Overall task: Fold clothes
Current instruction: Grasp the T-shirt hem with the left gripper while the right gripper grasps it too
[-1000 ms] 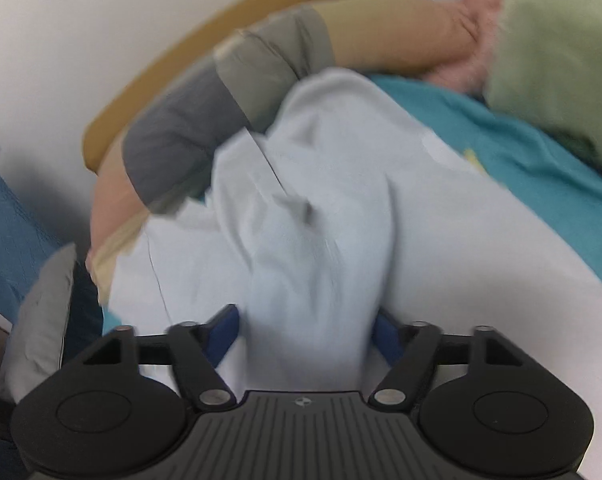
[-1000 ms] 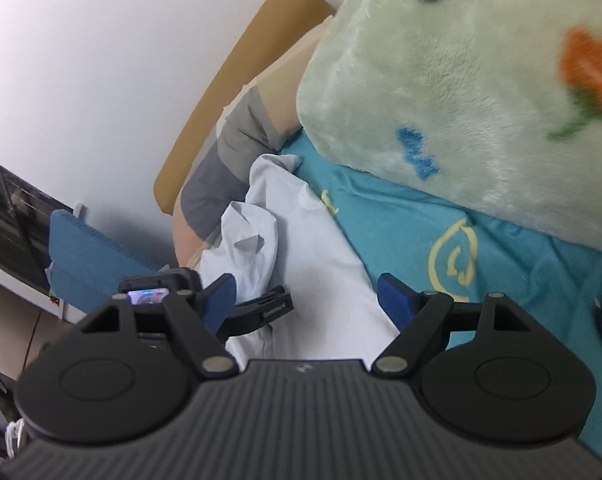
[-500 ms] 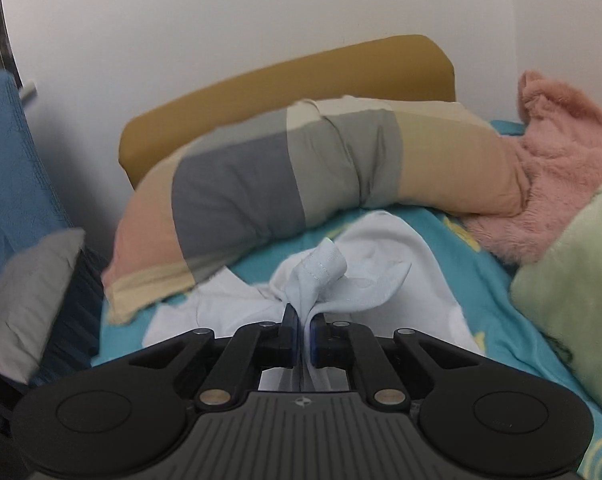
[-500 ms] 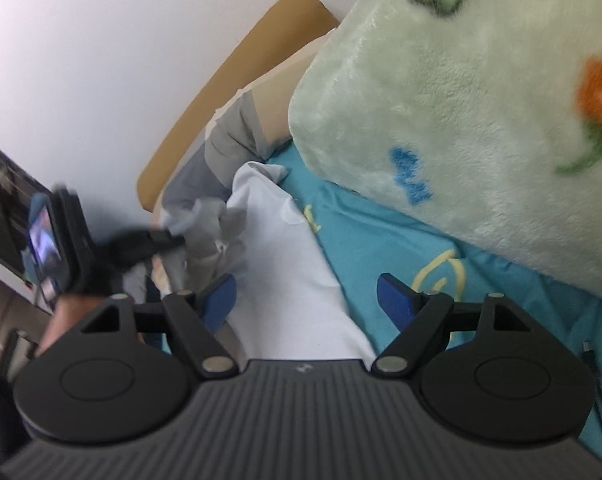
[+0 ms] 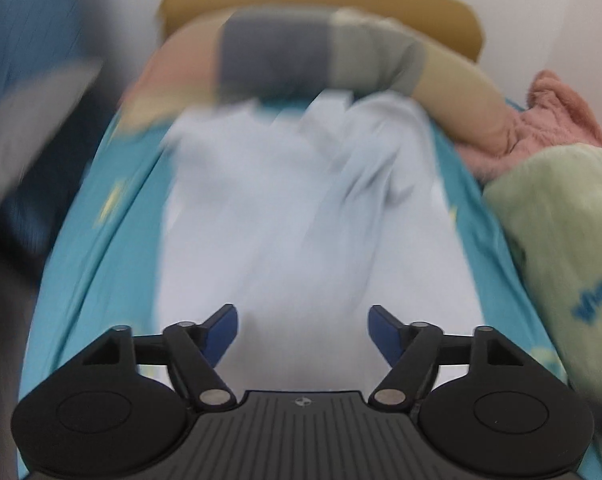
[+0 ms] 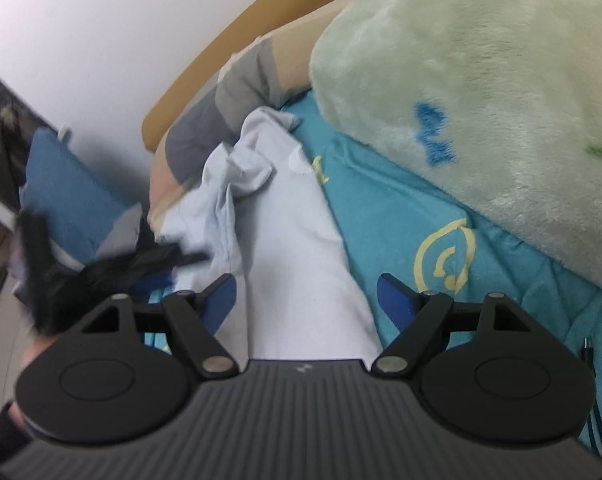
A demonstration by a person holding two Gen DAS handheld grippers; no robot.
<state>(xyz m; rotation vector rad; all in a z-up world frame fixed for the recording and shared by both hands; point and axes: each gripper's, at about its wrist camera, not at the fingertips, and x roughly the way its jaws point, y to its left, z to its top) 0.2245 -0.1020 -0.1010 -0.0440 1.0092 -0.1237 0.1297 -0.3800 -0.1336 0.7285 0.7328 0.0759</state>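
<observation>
Pale-blue garment lies blurred under the left gripper, its jaws opening, nothing pinched. Only the right wrist view shows the right gripper, spread wide, empty, and the garment's bunched end clearly.

Ahead of my right gripper the teal sheet lies open; the green blanket blocks its right, the striped pillow beyond.

A: Any writing you can read here?

B: None. The green fleece blanket bears blurred blue marks, the teal bedsheet a yellow leaf-like emblem; neither spells out any word.
</observation>
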